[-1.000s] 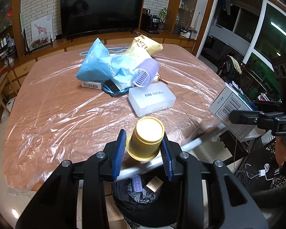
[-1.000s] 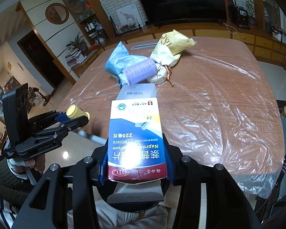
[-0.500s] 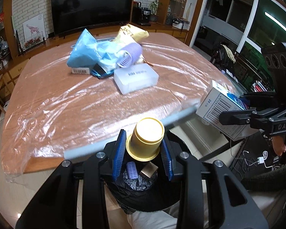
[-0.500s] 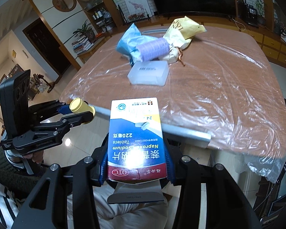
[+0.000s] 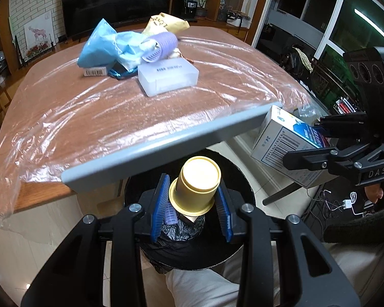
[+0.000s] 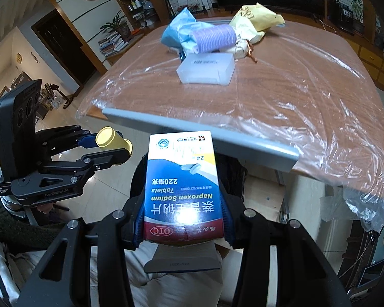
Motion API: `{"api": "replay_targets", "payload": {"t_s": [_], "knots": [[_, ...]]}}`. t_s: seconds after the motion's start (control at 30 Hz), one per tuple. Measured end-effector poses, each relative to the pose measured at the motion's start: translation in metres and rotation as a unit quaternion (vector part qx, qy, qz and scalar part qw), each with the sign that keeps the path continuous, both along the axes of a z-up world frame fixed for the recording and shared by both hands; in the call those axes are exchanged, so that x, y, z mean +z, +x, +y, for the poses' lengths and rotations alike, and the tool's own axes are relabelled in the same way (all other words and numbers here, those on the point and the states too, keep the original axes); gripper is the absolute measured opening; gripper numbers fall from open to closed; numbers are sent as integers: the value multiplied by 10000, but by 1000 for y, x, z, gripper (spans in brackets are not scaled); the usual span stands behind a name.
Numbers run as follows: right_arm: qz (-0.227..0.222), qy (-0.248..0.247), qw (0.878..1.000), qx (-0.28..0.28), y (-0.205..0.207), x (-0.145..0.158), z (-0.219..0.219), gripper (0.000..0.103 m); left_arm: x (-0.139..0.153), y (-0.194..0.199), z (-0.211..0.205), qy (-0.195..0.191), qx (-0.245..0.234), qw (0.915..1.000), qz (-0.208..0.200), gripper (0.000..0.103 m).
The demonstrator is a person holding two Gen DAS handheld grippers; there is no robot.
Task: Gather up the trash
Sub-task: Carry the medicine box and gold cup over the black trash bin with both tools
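Both wrist views face table (image 5: 166, 117) (image 6: 281, 97) from near edge.

The medicine box (image 6: 183, 186) reads "Naproxen Sodium Tablets", "220", "24" and "OTC", upside down to the camera. The right gripper (image 5: 345, 151) body shows "DAS"; the left gripper (image 6: 110, 148) body shows "GenRobot.AI".

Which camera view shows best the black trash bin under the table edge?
The left wrist view. There the trash bin opens directly below the left tool, which grips the yellow cup, and trash lies inside. In the right wrist view the medicine box in the right tool covers nearly all of the bin.
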State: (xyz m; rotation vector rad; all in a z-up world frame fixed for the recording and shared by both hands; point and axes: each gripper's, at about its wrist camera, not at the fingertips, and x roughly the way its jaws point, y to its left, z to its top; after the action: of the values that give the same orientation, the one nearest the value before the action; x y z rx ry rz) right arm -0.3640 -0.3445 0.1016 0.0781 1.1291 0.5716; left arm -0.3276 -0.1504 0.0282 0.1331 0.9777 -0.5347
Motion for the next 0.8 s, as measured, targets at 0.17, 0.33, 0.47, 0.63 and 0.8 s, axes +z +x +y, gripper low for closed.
{"api": "replay_targets", "payload": {"t_s": [0.17,0.33,0.47,0.63,0.8], "knots": [[131,-56,9999,27,0,-10,1,46,-9,-3,-1,59,-15,9999,119,37],[218,-133,9996,108,-1,-19,2,46,-17,-5,-2,127,-42,9997,201,37],[278,-214,9992,206,-3,-26,5,46,-23,-5,-2,168,-39,9995,260,37],[346,-276,9986,288,-3,-36,9,46,-31,-4,-2,251,-42,9992,324,37],[402,-357,9979,370,-2,-44,12,46,-40,-2,0,346,-32,9986,409,37]]}}
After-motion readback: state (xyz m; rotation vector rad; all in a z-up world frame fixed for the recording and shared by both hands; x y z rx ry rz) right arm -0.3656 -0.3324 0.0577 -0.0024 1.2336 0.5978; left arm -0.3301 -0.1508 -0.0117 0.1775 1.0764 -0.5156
